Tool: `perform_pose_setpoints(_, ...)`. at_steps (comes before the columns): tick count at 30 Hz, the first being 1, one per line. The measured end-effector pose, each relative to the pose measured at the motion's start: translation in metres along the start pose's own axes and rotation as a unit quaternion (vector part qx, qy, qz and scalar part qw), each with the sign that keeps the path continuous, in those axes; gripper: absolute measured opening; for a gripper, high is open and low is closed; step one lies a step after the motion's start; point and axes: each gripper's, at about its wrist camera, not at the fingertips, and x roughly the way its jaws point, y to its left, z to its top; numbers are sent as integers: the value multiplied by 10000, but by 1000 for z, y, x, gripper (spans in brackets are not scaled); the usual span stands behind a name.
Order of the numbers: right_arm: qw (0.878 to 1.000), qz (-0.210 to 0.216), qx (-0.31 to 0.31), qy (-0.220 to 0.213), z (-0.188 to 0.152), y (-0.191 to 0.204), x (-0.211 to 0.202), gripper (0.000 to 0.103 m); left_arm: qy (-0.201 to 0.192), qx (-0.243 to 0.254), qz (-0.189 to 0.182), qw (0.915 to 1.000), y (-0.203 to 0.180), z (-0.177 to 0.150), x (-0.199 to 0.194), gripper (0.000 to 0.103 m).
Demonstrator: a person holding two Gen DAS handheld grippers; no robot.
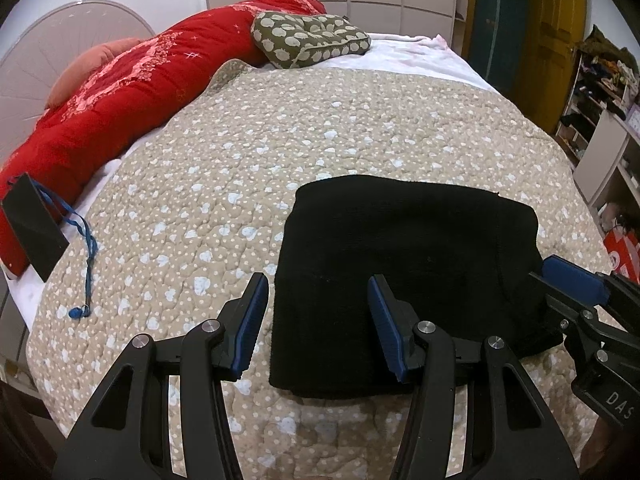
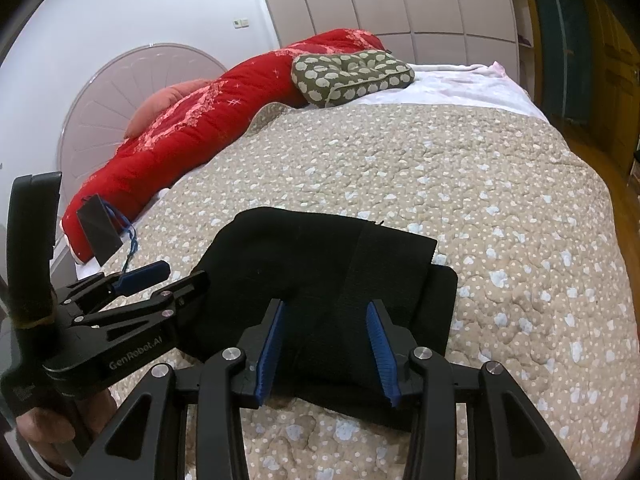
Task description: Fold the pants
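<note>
The black knitted pants (image 1: 404, 272) lie folded into a compact rectangle on the beige quilted bedspread (image 1: 280, 152), close to the bed's near edge. The left gripper (image 1: 318, 292) hangs over the bundle's left edge with its blue-padded jaws spread and empty. The right gripper (image 2: 326, 320) sits above the bundle's right part, jaws likewise apart and holding nothing. A red quilted duvet (image 1: 120, 92) lies rolled along the bed's far left edge.

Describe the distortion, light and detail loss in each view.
Left wrist view: fisheye bends the bed quilt, corners vignetted; black pants show almost no texture. Right wrist view: same bulge, dark corners, soft indoor light, no glare; wardrobe curves.
</note>
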Motion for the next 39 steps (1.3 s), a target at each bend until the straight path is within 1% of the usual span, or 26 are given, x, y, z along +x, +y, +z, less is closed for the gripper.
perform_pose_setpoints(5, 10000, 13, 19, 26, -1, -2, 2, 41, 67, 16, 16, 10000, -2, -1, 3, 51)
perform_pose_setpoints(39, 10000, 21, 56, 49, -1, 0, 6, 42, 56, 30, 29, 10000, -2, -1, 3, 51)
